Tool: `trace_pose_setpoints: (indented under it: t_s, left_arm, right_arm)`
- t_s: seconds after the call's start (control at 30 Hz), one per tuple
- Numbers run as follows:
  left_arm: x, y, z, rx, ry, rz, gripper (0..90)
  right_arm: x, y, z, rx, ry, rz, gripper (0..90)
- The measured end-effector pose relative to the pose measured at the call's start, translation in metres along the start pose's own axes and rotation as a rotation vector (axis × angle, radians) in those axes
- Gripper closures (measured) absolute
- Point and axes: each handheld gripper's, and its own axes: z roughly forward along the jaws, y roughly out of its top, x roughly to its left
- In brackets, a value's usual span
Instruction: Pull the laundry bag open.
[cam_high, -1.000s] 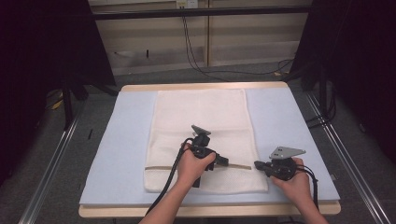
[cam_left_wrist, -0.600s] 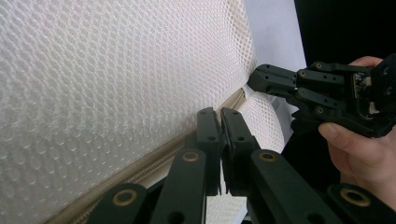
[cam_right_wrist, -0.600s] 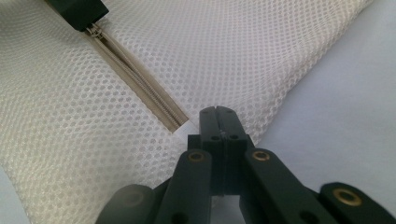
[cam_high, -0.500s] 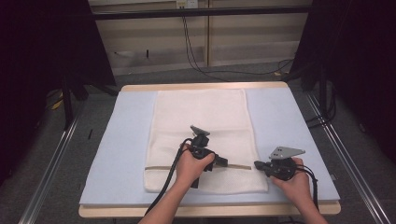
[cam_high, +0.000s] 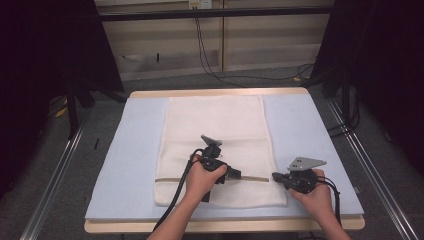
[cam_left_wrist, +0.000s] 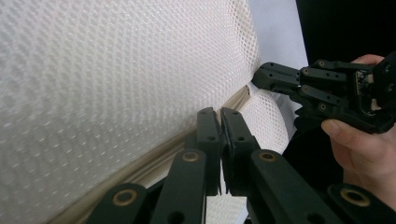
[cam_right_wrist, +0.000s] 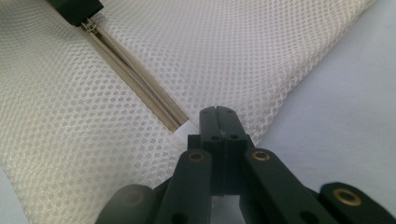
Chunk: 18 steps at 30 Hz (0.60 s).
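1. The mesh laundry bag (cam_high: 217, 145) lay flat on the pale blue pad of the worktop (cam_high: 135, 165), its zipper (cam_high: 250, 176) running across near the person's edge.
2. The right gripper (cam_high: 276, 176) had its fingers (cam_right_wrist: 219, 122) pressed together on the bag's side edge at the end of the zipper, pinning the fabric there.
3. The left gripper (cam_high: 238, 174) had its fingers (cam_left_wrist: 219, 130) drawn together at the zipper line, seemingly on the slider; the pull itself could not be made out.
4. Risk, as judged: the slider was small and could slip from the left fingers under a sideways pull. The loose mesh could bunch into the zipper teeth and jam them. Should the right grip give, the whole bag would drag across the pad instead of the zipper running.
5. The high view showed the bag's full outline and both hands well apart along the zipper. The right gripper view showed the zipper teeth (cam_right_wrist: 140, 84) and tape up close. The left gripper view showed the right gripper (cam_left_wrist: 261, 77) biting the bag's edge.
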Motion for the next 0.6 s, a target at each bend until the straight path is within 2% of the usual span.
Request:
trace_pose_setpoints:
  t_s: [0.13, 0.17, 0.3, 0.33, 0.47, 0.5, 0.6]
  left_arm:
    - [0.002, -0.001, -0.001, 0.003, 0.007, 0.026, 87.3]
    - [0.002, -0.001, -0.002, 0.010, -0.005, 0.025, 87.4]
    - [0.006, -0.002, -0.004, 0.006, -0.003, 0.019, 87.4]
    - [0.007, -0.002, -0.006, 0.006, 0.000, 0.005, 87.4]
    - [0.010, -0.002, -0.010, 0.006, -0.002, 0.015, 87.3]
    - [0.010, -0.002, -0.011, 0.002, 0.012, 0.022, 87.4]
    - [0.011, -0.003, -0.013, -0.004, 0.002, 0.013, 87.4]
  right_arm:
    - [0.000, 0.000, 0.000, -0.003, 0.004, 0.008, 90.0]
    - [0.000, 0.000, 0.000, -0.004, 0.005, 0.007, 90.0]
    - [-0.001, -0.001, 0.000, -0.005, 0.006, 0.011, 90.0]
    - [-0.001, -0.001, 0.000, -0.007, 0.004, 0.009, 90.0]
    - [0.000, -0.001, 0.000, -0.007, 0.008, 0.007, 90.0]
    - [0.000, -0.001, 0.000, -0.007, 0.006, 0.006, 90.0]
    - [0.000, -0.001, 0.000, -0.007, 0.004, 0.007, 90.0]
